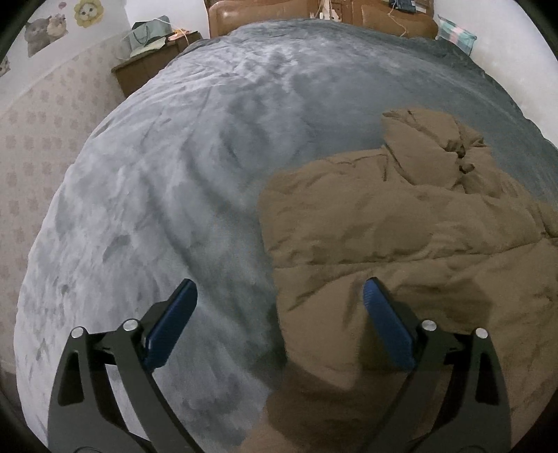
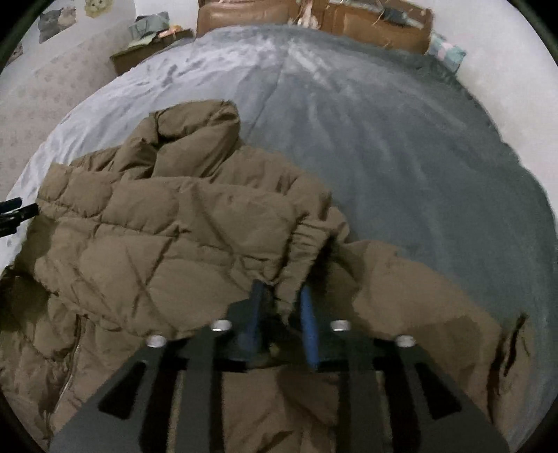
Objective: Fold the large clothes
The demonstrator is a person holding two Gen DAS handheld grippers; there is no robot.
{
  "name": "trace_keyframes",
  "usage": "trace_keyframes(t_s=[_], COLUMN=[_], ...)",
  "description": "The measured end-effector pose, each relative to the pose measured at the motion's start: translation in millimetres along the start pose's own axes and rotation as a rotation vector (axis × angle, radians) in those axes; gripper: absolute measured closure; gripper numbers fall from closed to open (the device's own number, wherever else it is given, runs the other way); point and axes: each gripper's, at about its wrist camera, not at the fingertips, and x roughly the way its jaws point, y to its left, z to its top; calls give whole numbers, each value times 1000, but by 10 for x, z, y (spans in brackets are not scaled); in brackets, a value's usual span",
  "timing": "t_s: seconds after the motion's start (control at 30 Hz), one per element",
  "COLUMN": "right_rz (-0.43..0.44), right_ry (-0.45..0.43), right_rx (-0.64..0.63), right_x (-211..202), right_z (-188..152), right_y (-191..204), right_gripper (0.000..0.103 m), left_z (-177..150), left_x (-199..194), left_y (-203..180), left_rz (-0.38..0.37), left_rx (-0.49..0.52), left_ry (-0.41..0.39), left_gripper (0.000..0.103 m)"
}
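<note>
Your right gripper [image 2: 281,296] has its blue fingers [image 2: 308,324] pinched close on a bunched fold of the brown quilted jacket [image 2: 167,237], right where a puffy edge gathers between them. The jacket sprawls over the near part of the grey bedspread [image 2: 401,146], its collar or hood, hard to say which through the blur, humped up toward the far left. At the left edge a black piece, probably your left gripper [image 2: 15,212], sits just beside the jacket's side. Beyond the bed stands a brown headboard [image 2: 244,14].
</note>
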Motion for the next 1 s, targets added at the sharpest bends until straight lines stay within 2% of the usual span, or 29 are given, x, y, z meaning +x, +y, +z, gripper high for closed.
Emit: trace_keyframes(t_s=[0.03, 0.07, 0.27, 0.4, 0.53, 0.67, 0.8, 0.97, 1.0], right_rz=[1, 17, 22, 2, -22, -74, -68, -44, -49], right_ry=[-17, -42, -195, -249, -251, -251, -249, -241, -240], right_rx=[10, 34, 127, 159, 201, 157, 126, 128, 124], right_x=[-46, -121, -379, -195, 132, 381, 484, 579, 598], right_z=[-13, -15, 104, 100, -33, -180, -184, -231, -244], right_y=[3, 4, 201, 392, 464, 508, 486, 441, 457], right_gripper=[50, 45, 42, 42, 43, 43, 42, 42, 41], left_z=[7, 11, 110, 87, -16, -113, -133, -197, -213], left_x=[0, -14, -18, 107, 288, 375, 506, 685, 729], left_y=[-30, -42, -285, -425, -444, -432, -358, -170, -207], left_rz=[-1, -4, -65, -32, 10, 31, -2, -114, -117], left_rx=[0, -1, -57, -50, -55, -40, -72, -155, -158], left_ry=[1, 1, -18, -29, -37, -62, -67, -52, -57], left_gripper=[7, 6, 4, 4, 4, 3, 3, 3, 3])
